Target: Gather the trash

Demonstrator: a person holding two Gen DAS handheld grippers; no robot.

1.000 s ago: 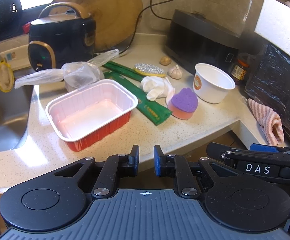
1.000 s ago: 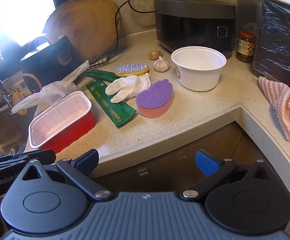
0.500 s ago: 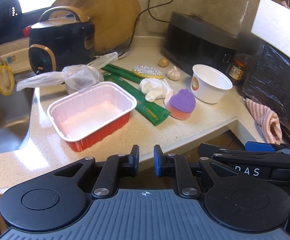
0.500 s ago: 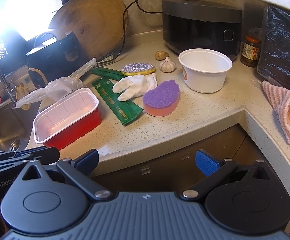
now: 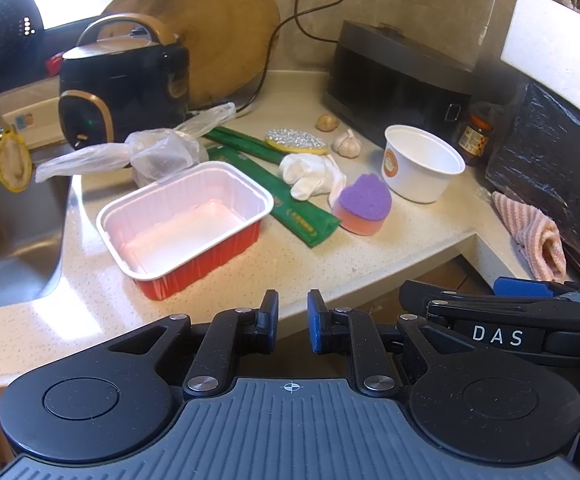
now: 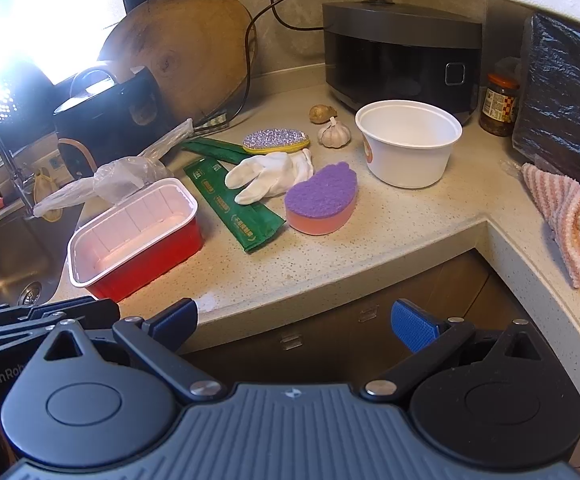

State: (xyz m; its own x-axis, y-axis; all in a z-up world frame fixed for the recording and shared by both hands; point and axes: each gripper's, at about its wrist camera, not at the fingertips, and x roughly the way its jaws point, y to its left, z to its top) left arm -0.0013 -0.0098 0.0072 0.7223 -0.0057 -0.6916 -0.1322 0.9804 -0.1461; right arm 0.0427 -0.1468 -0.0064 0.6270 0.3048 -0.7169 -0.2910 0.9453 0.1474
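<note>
Corner countertop [image 5: 329, 264] strewn with items, seen from two hand-held claws poised off its front edge, neither touching anything. From left to right in the left wrist view: a crumpled clear plastic bag [image 5: 158, 154] at about 11 o'clock from the left gripper [image 5: 293, 322], lying beside the sink; a red foil tray [image 5: 186, 224], empty and upright, just ahead at 11 o'clock and the nearest item to this claw, its long axis running from lower left to upper right; two green wrapper sleeves [image 5: 297, 216], long axis running from 10 to 4 o'clock, one end under a white glove [image 5: 313, 174]; a purple sponge [image 5: 363, 204] at 1 o'clock; and a white paper bowl [image 5: 423, 168] farther out at 1 o'clock. The left gripper's jaws stand nearly together with a narrow gap, holding nothing. The right gripper [image 6: 293, 320] has its jaws wide apart and empty; from it the bowl lies at 1 o'clock and the tray at 10 o'clock. Judged by position, the tray suits the left hand and the bowl suits the right.
</note>
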